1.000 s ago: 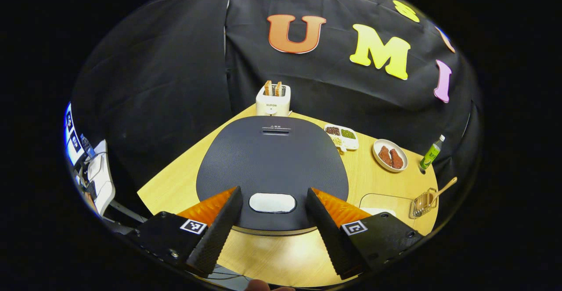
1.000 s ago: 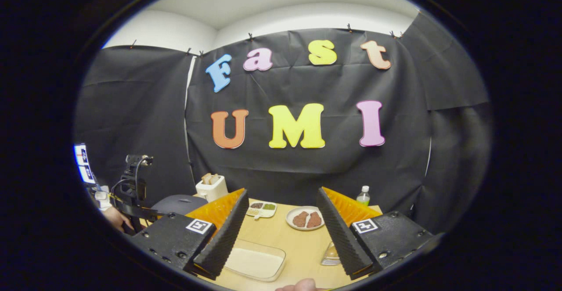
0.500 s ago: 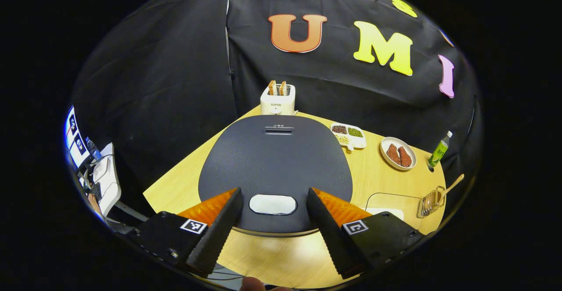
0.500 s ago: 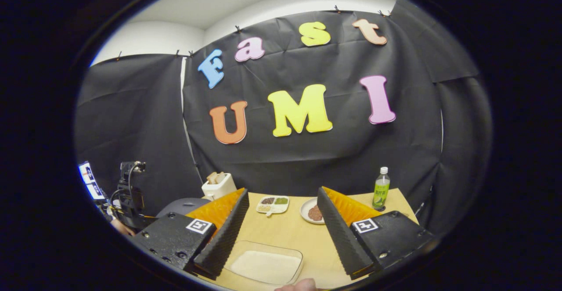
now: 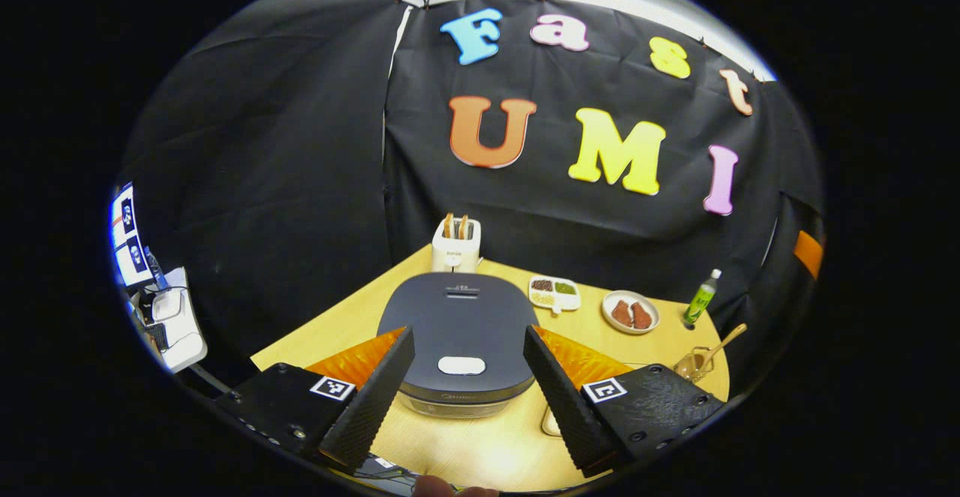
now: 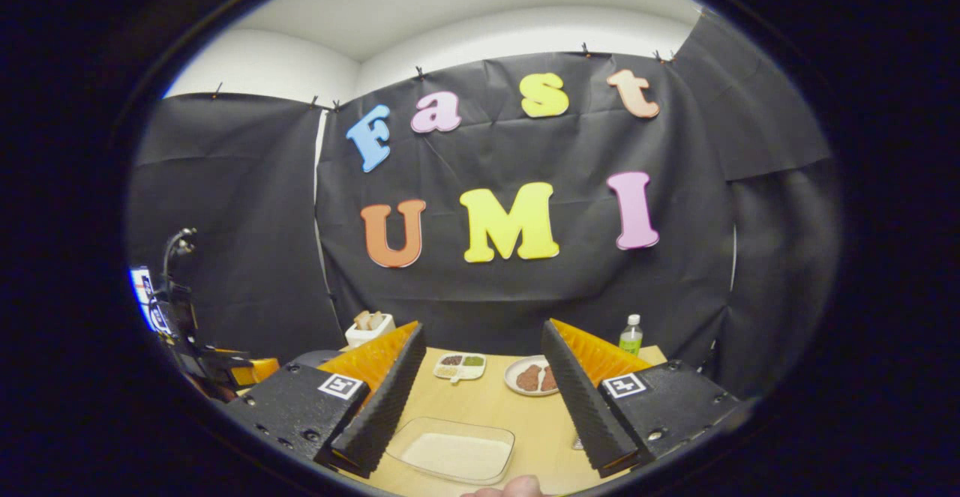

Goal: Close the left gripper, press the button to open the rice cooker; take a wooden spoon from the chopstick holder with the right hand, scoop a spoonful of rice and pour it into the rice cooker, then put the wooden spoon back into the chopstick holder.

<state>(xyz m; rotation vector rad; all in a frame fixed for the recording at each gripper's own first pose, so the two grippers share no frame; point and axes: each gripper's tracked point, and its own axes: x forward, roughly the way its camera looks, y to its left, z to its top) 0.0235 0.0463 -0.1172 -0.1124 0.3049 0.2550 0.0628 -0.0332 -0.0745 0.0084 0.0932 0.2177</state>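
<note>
A matt, finely textured dark lid is seen on the rice cooker (image 5: 463,324); pale wood grain on the table (image 5: 480,448); clear glossy walls on the rice container (image 6: 452,450).

I see the dark cooker (image 5: 459,324) shut between my left fingers; spoon (image 5: 721,346) leans in its holder (image 5: 694,366), far right.

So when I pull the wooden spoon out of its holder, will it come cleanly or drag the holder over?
The wooden spoon looks stiff and probably light. It leans at a slant in the small holder, so a sideways pull may tip the holder. Lifting along the handle's slant seems safer. The handle looks smooth, so it might slip.
</note>
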